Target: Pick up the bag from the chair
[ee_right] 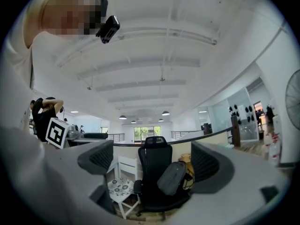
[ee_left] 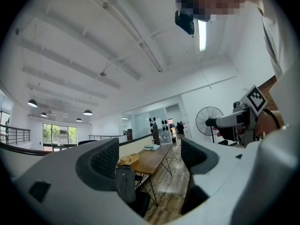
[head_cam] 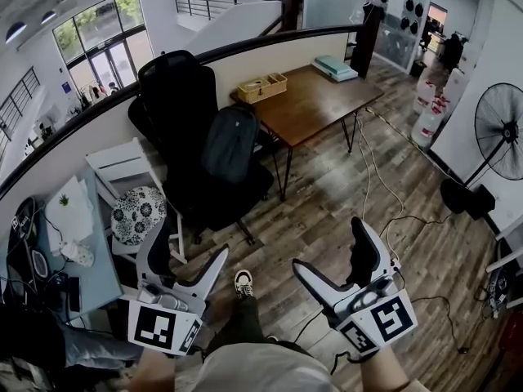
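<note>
leaning bag [head_cam: 230, 144], chair [head_cam: 176, 96] seat partly hidden

Left gripper view: bag [ee_left: 125, 184] half hidden behind my jaw, chair [ee_left: 140, 204] barely showing. Head view: fan [head_cam: 500, 133] cut by right edge; basket [head_cam: 261, 86] contents too small to tell.

Kind of place: an open office, it seems on an upper level.
Landmark: a wooden table [head_cam: 315, 100] on thin metal legs, with a wicker basket [head_cam: 261, 86] and a flat teal box [head_cam: 333, 68] on it.
Left of the table: a black office chair [head_cam: 176, 88] with a high back.
Behind the table: a curved half wall [head_cam: 245, 62] with a black handrail; beyond it, lower down, tall windows [head_cam: 102, 35].
Right of the table: a pedestal fan [head_cam: 500, 133] and loose cables [head_cam: 368, 170] on the plank floor [head_cam: 327, 211].
Above the table: a white beamed ceiling with round pendant lamps [ee_left: 87, 112].
</note>
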A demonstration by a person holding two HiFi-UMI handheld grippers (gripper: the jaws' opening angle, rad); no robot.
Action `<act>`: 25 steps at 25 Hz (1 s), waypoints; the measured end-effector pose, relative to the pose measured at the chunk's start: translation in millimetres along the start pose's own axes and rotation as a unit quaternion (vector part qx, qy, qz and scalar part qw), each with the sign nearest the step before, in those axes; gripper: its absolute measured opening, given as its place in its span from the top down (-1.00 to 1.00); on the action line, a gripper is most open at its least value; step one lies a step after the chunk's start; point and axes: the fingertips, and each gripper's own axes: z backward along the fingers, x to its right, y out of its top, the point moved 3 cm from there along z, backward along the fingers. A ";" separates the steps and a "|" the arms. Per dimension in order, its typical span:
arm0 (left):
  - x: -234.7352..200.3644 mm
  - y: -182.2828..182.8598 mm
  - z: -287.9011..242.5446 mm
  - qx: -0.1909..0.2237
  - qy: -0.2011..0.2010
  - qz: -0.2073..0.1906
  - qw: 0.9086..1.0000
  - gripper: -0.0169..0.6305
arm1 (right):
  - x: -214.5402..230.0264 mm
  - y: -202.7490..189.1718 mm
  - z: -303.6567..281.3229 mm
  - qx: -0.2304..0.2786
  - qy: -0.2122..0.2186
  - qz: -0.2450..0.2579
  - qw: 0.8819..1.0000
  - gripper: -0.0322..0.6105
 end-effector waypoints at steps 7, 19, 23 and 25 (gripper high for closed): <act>-36.8 -32.5 -72.1 -0.017 -0.019 0.009 1.000 -0.27 | 40.9 -13.5 -76.3 -0.013 -0.006 0.003 1.000 -0.74; -181.6 -55.4 -219.9 -0.027 -0.032 0.016 0.999 -0.27 | 98.3 -13.2 -274.3 -0.030 -0.018 -0.011 0.999 -0.74; -231.8 -66.6 -266.9 -0.027 -0.041 0.012 0.999 -0.27 | 111.1 -15.9 -342.3 -0.035 -0.020 -0.007 0.999 -0.74; -253.6 -73.4 -285.3 -0.029 -0.043 0.013 0.999 -0.27 | 116.6 -18.3 -370.2 -0.039 -0.023 -0.006 0.999 -0.74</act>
